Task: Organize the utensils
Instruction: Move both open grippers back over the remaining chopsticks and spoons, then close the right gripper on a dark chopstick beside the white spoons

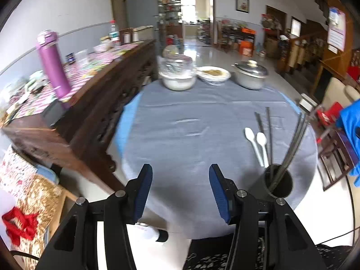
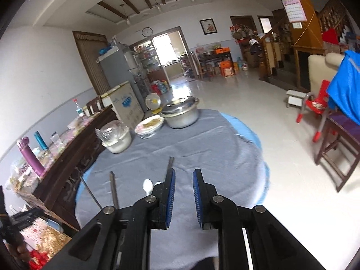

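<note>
The middle of the grey-clothed worktop (image 1: 180,123) lies bare and open to a pass. At its far edge a white bowl (image 1: 178,82), a plate (image 1: 213,74) and a lidded pot (image 1: 250,74) stand in a row; chopsticks (image 1: 268,132), two white spoons (image 1: 256,141) and the black cup (image 1: 279,182) crowd the right side.

I see a round table (image 1: 180,117) under a grey cloth (image 1: 202,103), its blue rim showing at the edges. At my far side stand a white bowl (image 1: 178,82) wrapped in plastic, a dish (image 1: 213,74) of food and a lidded metal pot (image 1: 250,74), in a row. Nearer, two white spoons (image 1: 256,144) and loose chopsticks (image 1: 268,132) lie beside a dark cup (image 1: 279,183) with chopsticks standing in it.
</note>
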`<state>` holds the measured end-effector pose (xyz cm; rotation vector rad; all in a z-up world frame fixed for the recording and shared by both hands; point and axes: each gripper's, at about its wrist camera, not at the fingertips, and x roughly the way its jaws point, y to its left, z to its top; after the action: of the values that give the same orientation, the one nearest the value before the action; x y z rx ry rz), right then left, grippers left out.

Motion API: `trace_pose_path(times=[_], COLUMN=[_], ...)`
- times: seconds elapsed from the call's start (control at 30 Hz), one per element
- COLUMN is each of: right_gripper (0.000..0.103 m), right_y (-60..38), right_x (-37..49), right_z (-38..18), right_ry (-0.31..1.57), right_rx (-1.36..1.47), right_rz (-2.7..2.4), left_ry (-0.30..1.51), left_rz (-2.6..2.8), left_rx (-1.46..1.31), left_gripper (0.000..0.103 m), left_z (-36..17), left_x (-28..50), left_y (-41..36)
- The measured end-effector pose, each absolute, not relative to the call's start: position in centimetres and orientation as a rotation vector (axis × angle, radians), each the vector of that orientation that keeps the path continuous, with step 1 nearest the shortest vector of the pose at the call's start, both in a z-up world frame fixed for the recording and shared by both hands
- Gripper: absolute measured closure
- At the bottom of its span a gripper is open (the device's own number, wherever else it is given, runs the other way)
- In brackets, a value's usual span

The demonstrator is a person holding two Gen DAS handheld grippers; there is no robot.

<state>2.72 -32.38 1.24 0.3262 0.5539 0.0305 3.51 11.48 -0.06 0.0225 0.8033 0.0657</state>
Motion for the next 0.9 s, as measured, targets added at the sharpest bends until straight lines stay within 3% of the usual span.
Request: trace_pose_path(times=[0.2,0.33,0.53,0.9], right_gripper=[0.085,0.073,0.073,0.073], right_y=[-33.9,-34.2,-32.7,-32.7], right_x=[0.5,0.6,4.9,16.1], right_z=[1.7,0.9,-1.1,-8.0], right_ry=[0.552,0.545,0.595,0.791], right_rx=[0.34,0.383,0.458,0.627], right_rz=[-0.011,0.001,0.11,0.167], left_ry=[0.799,0.773,0.723,0.831], left_rz=[0.126,0.109,0.038,-0.028], left_rx=[0.049,0.027,0.009,-0.031], left_gripper=[0.05,0.049,0.047,0.047], left_z=[0.3,-0.3,-1.0,-4.4], left_x=[1.7,2.5,7.1,16.9], left_y=[13.2,13.7,12.8,12.1])
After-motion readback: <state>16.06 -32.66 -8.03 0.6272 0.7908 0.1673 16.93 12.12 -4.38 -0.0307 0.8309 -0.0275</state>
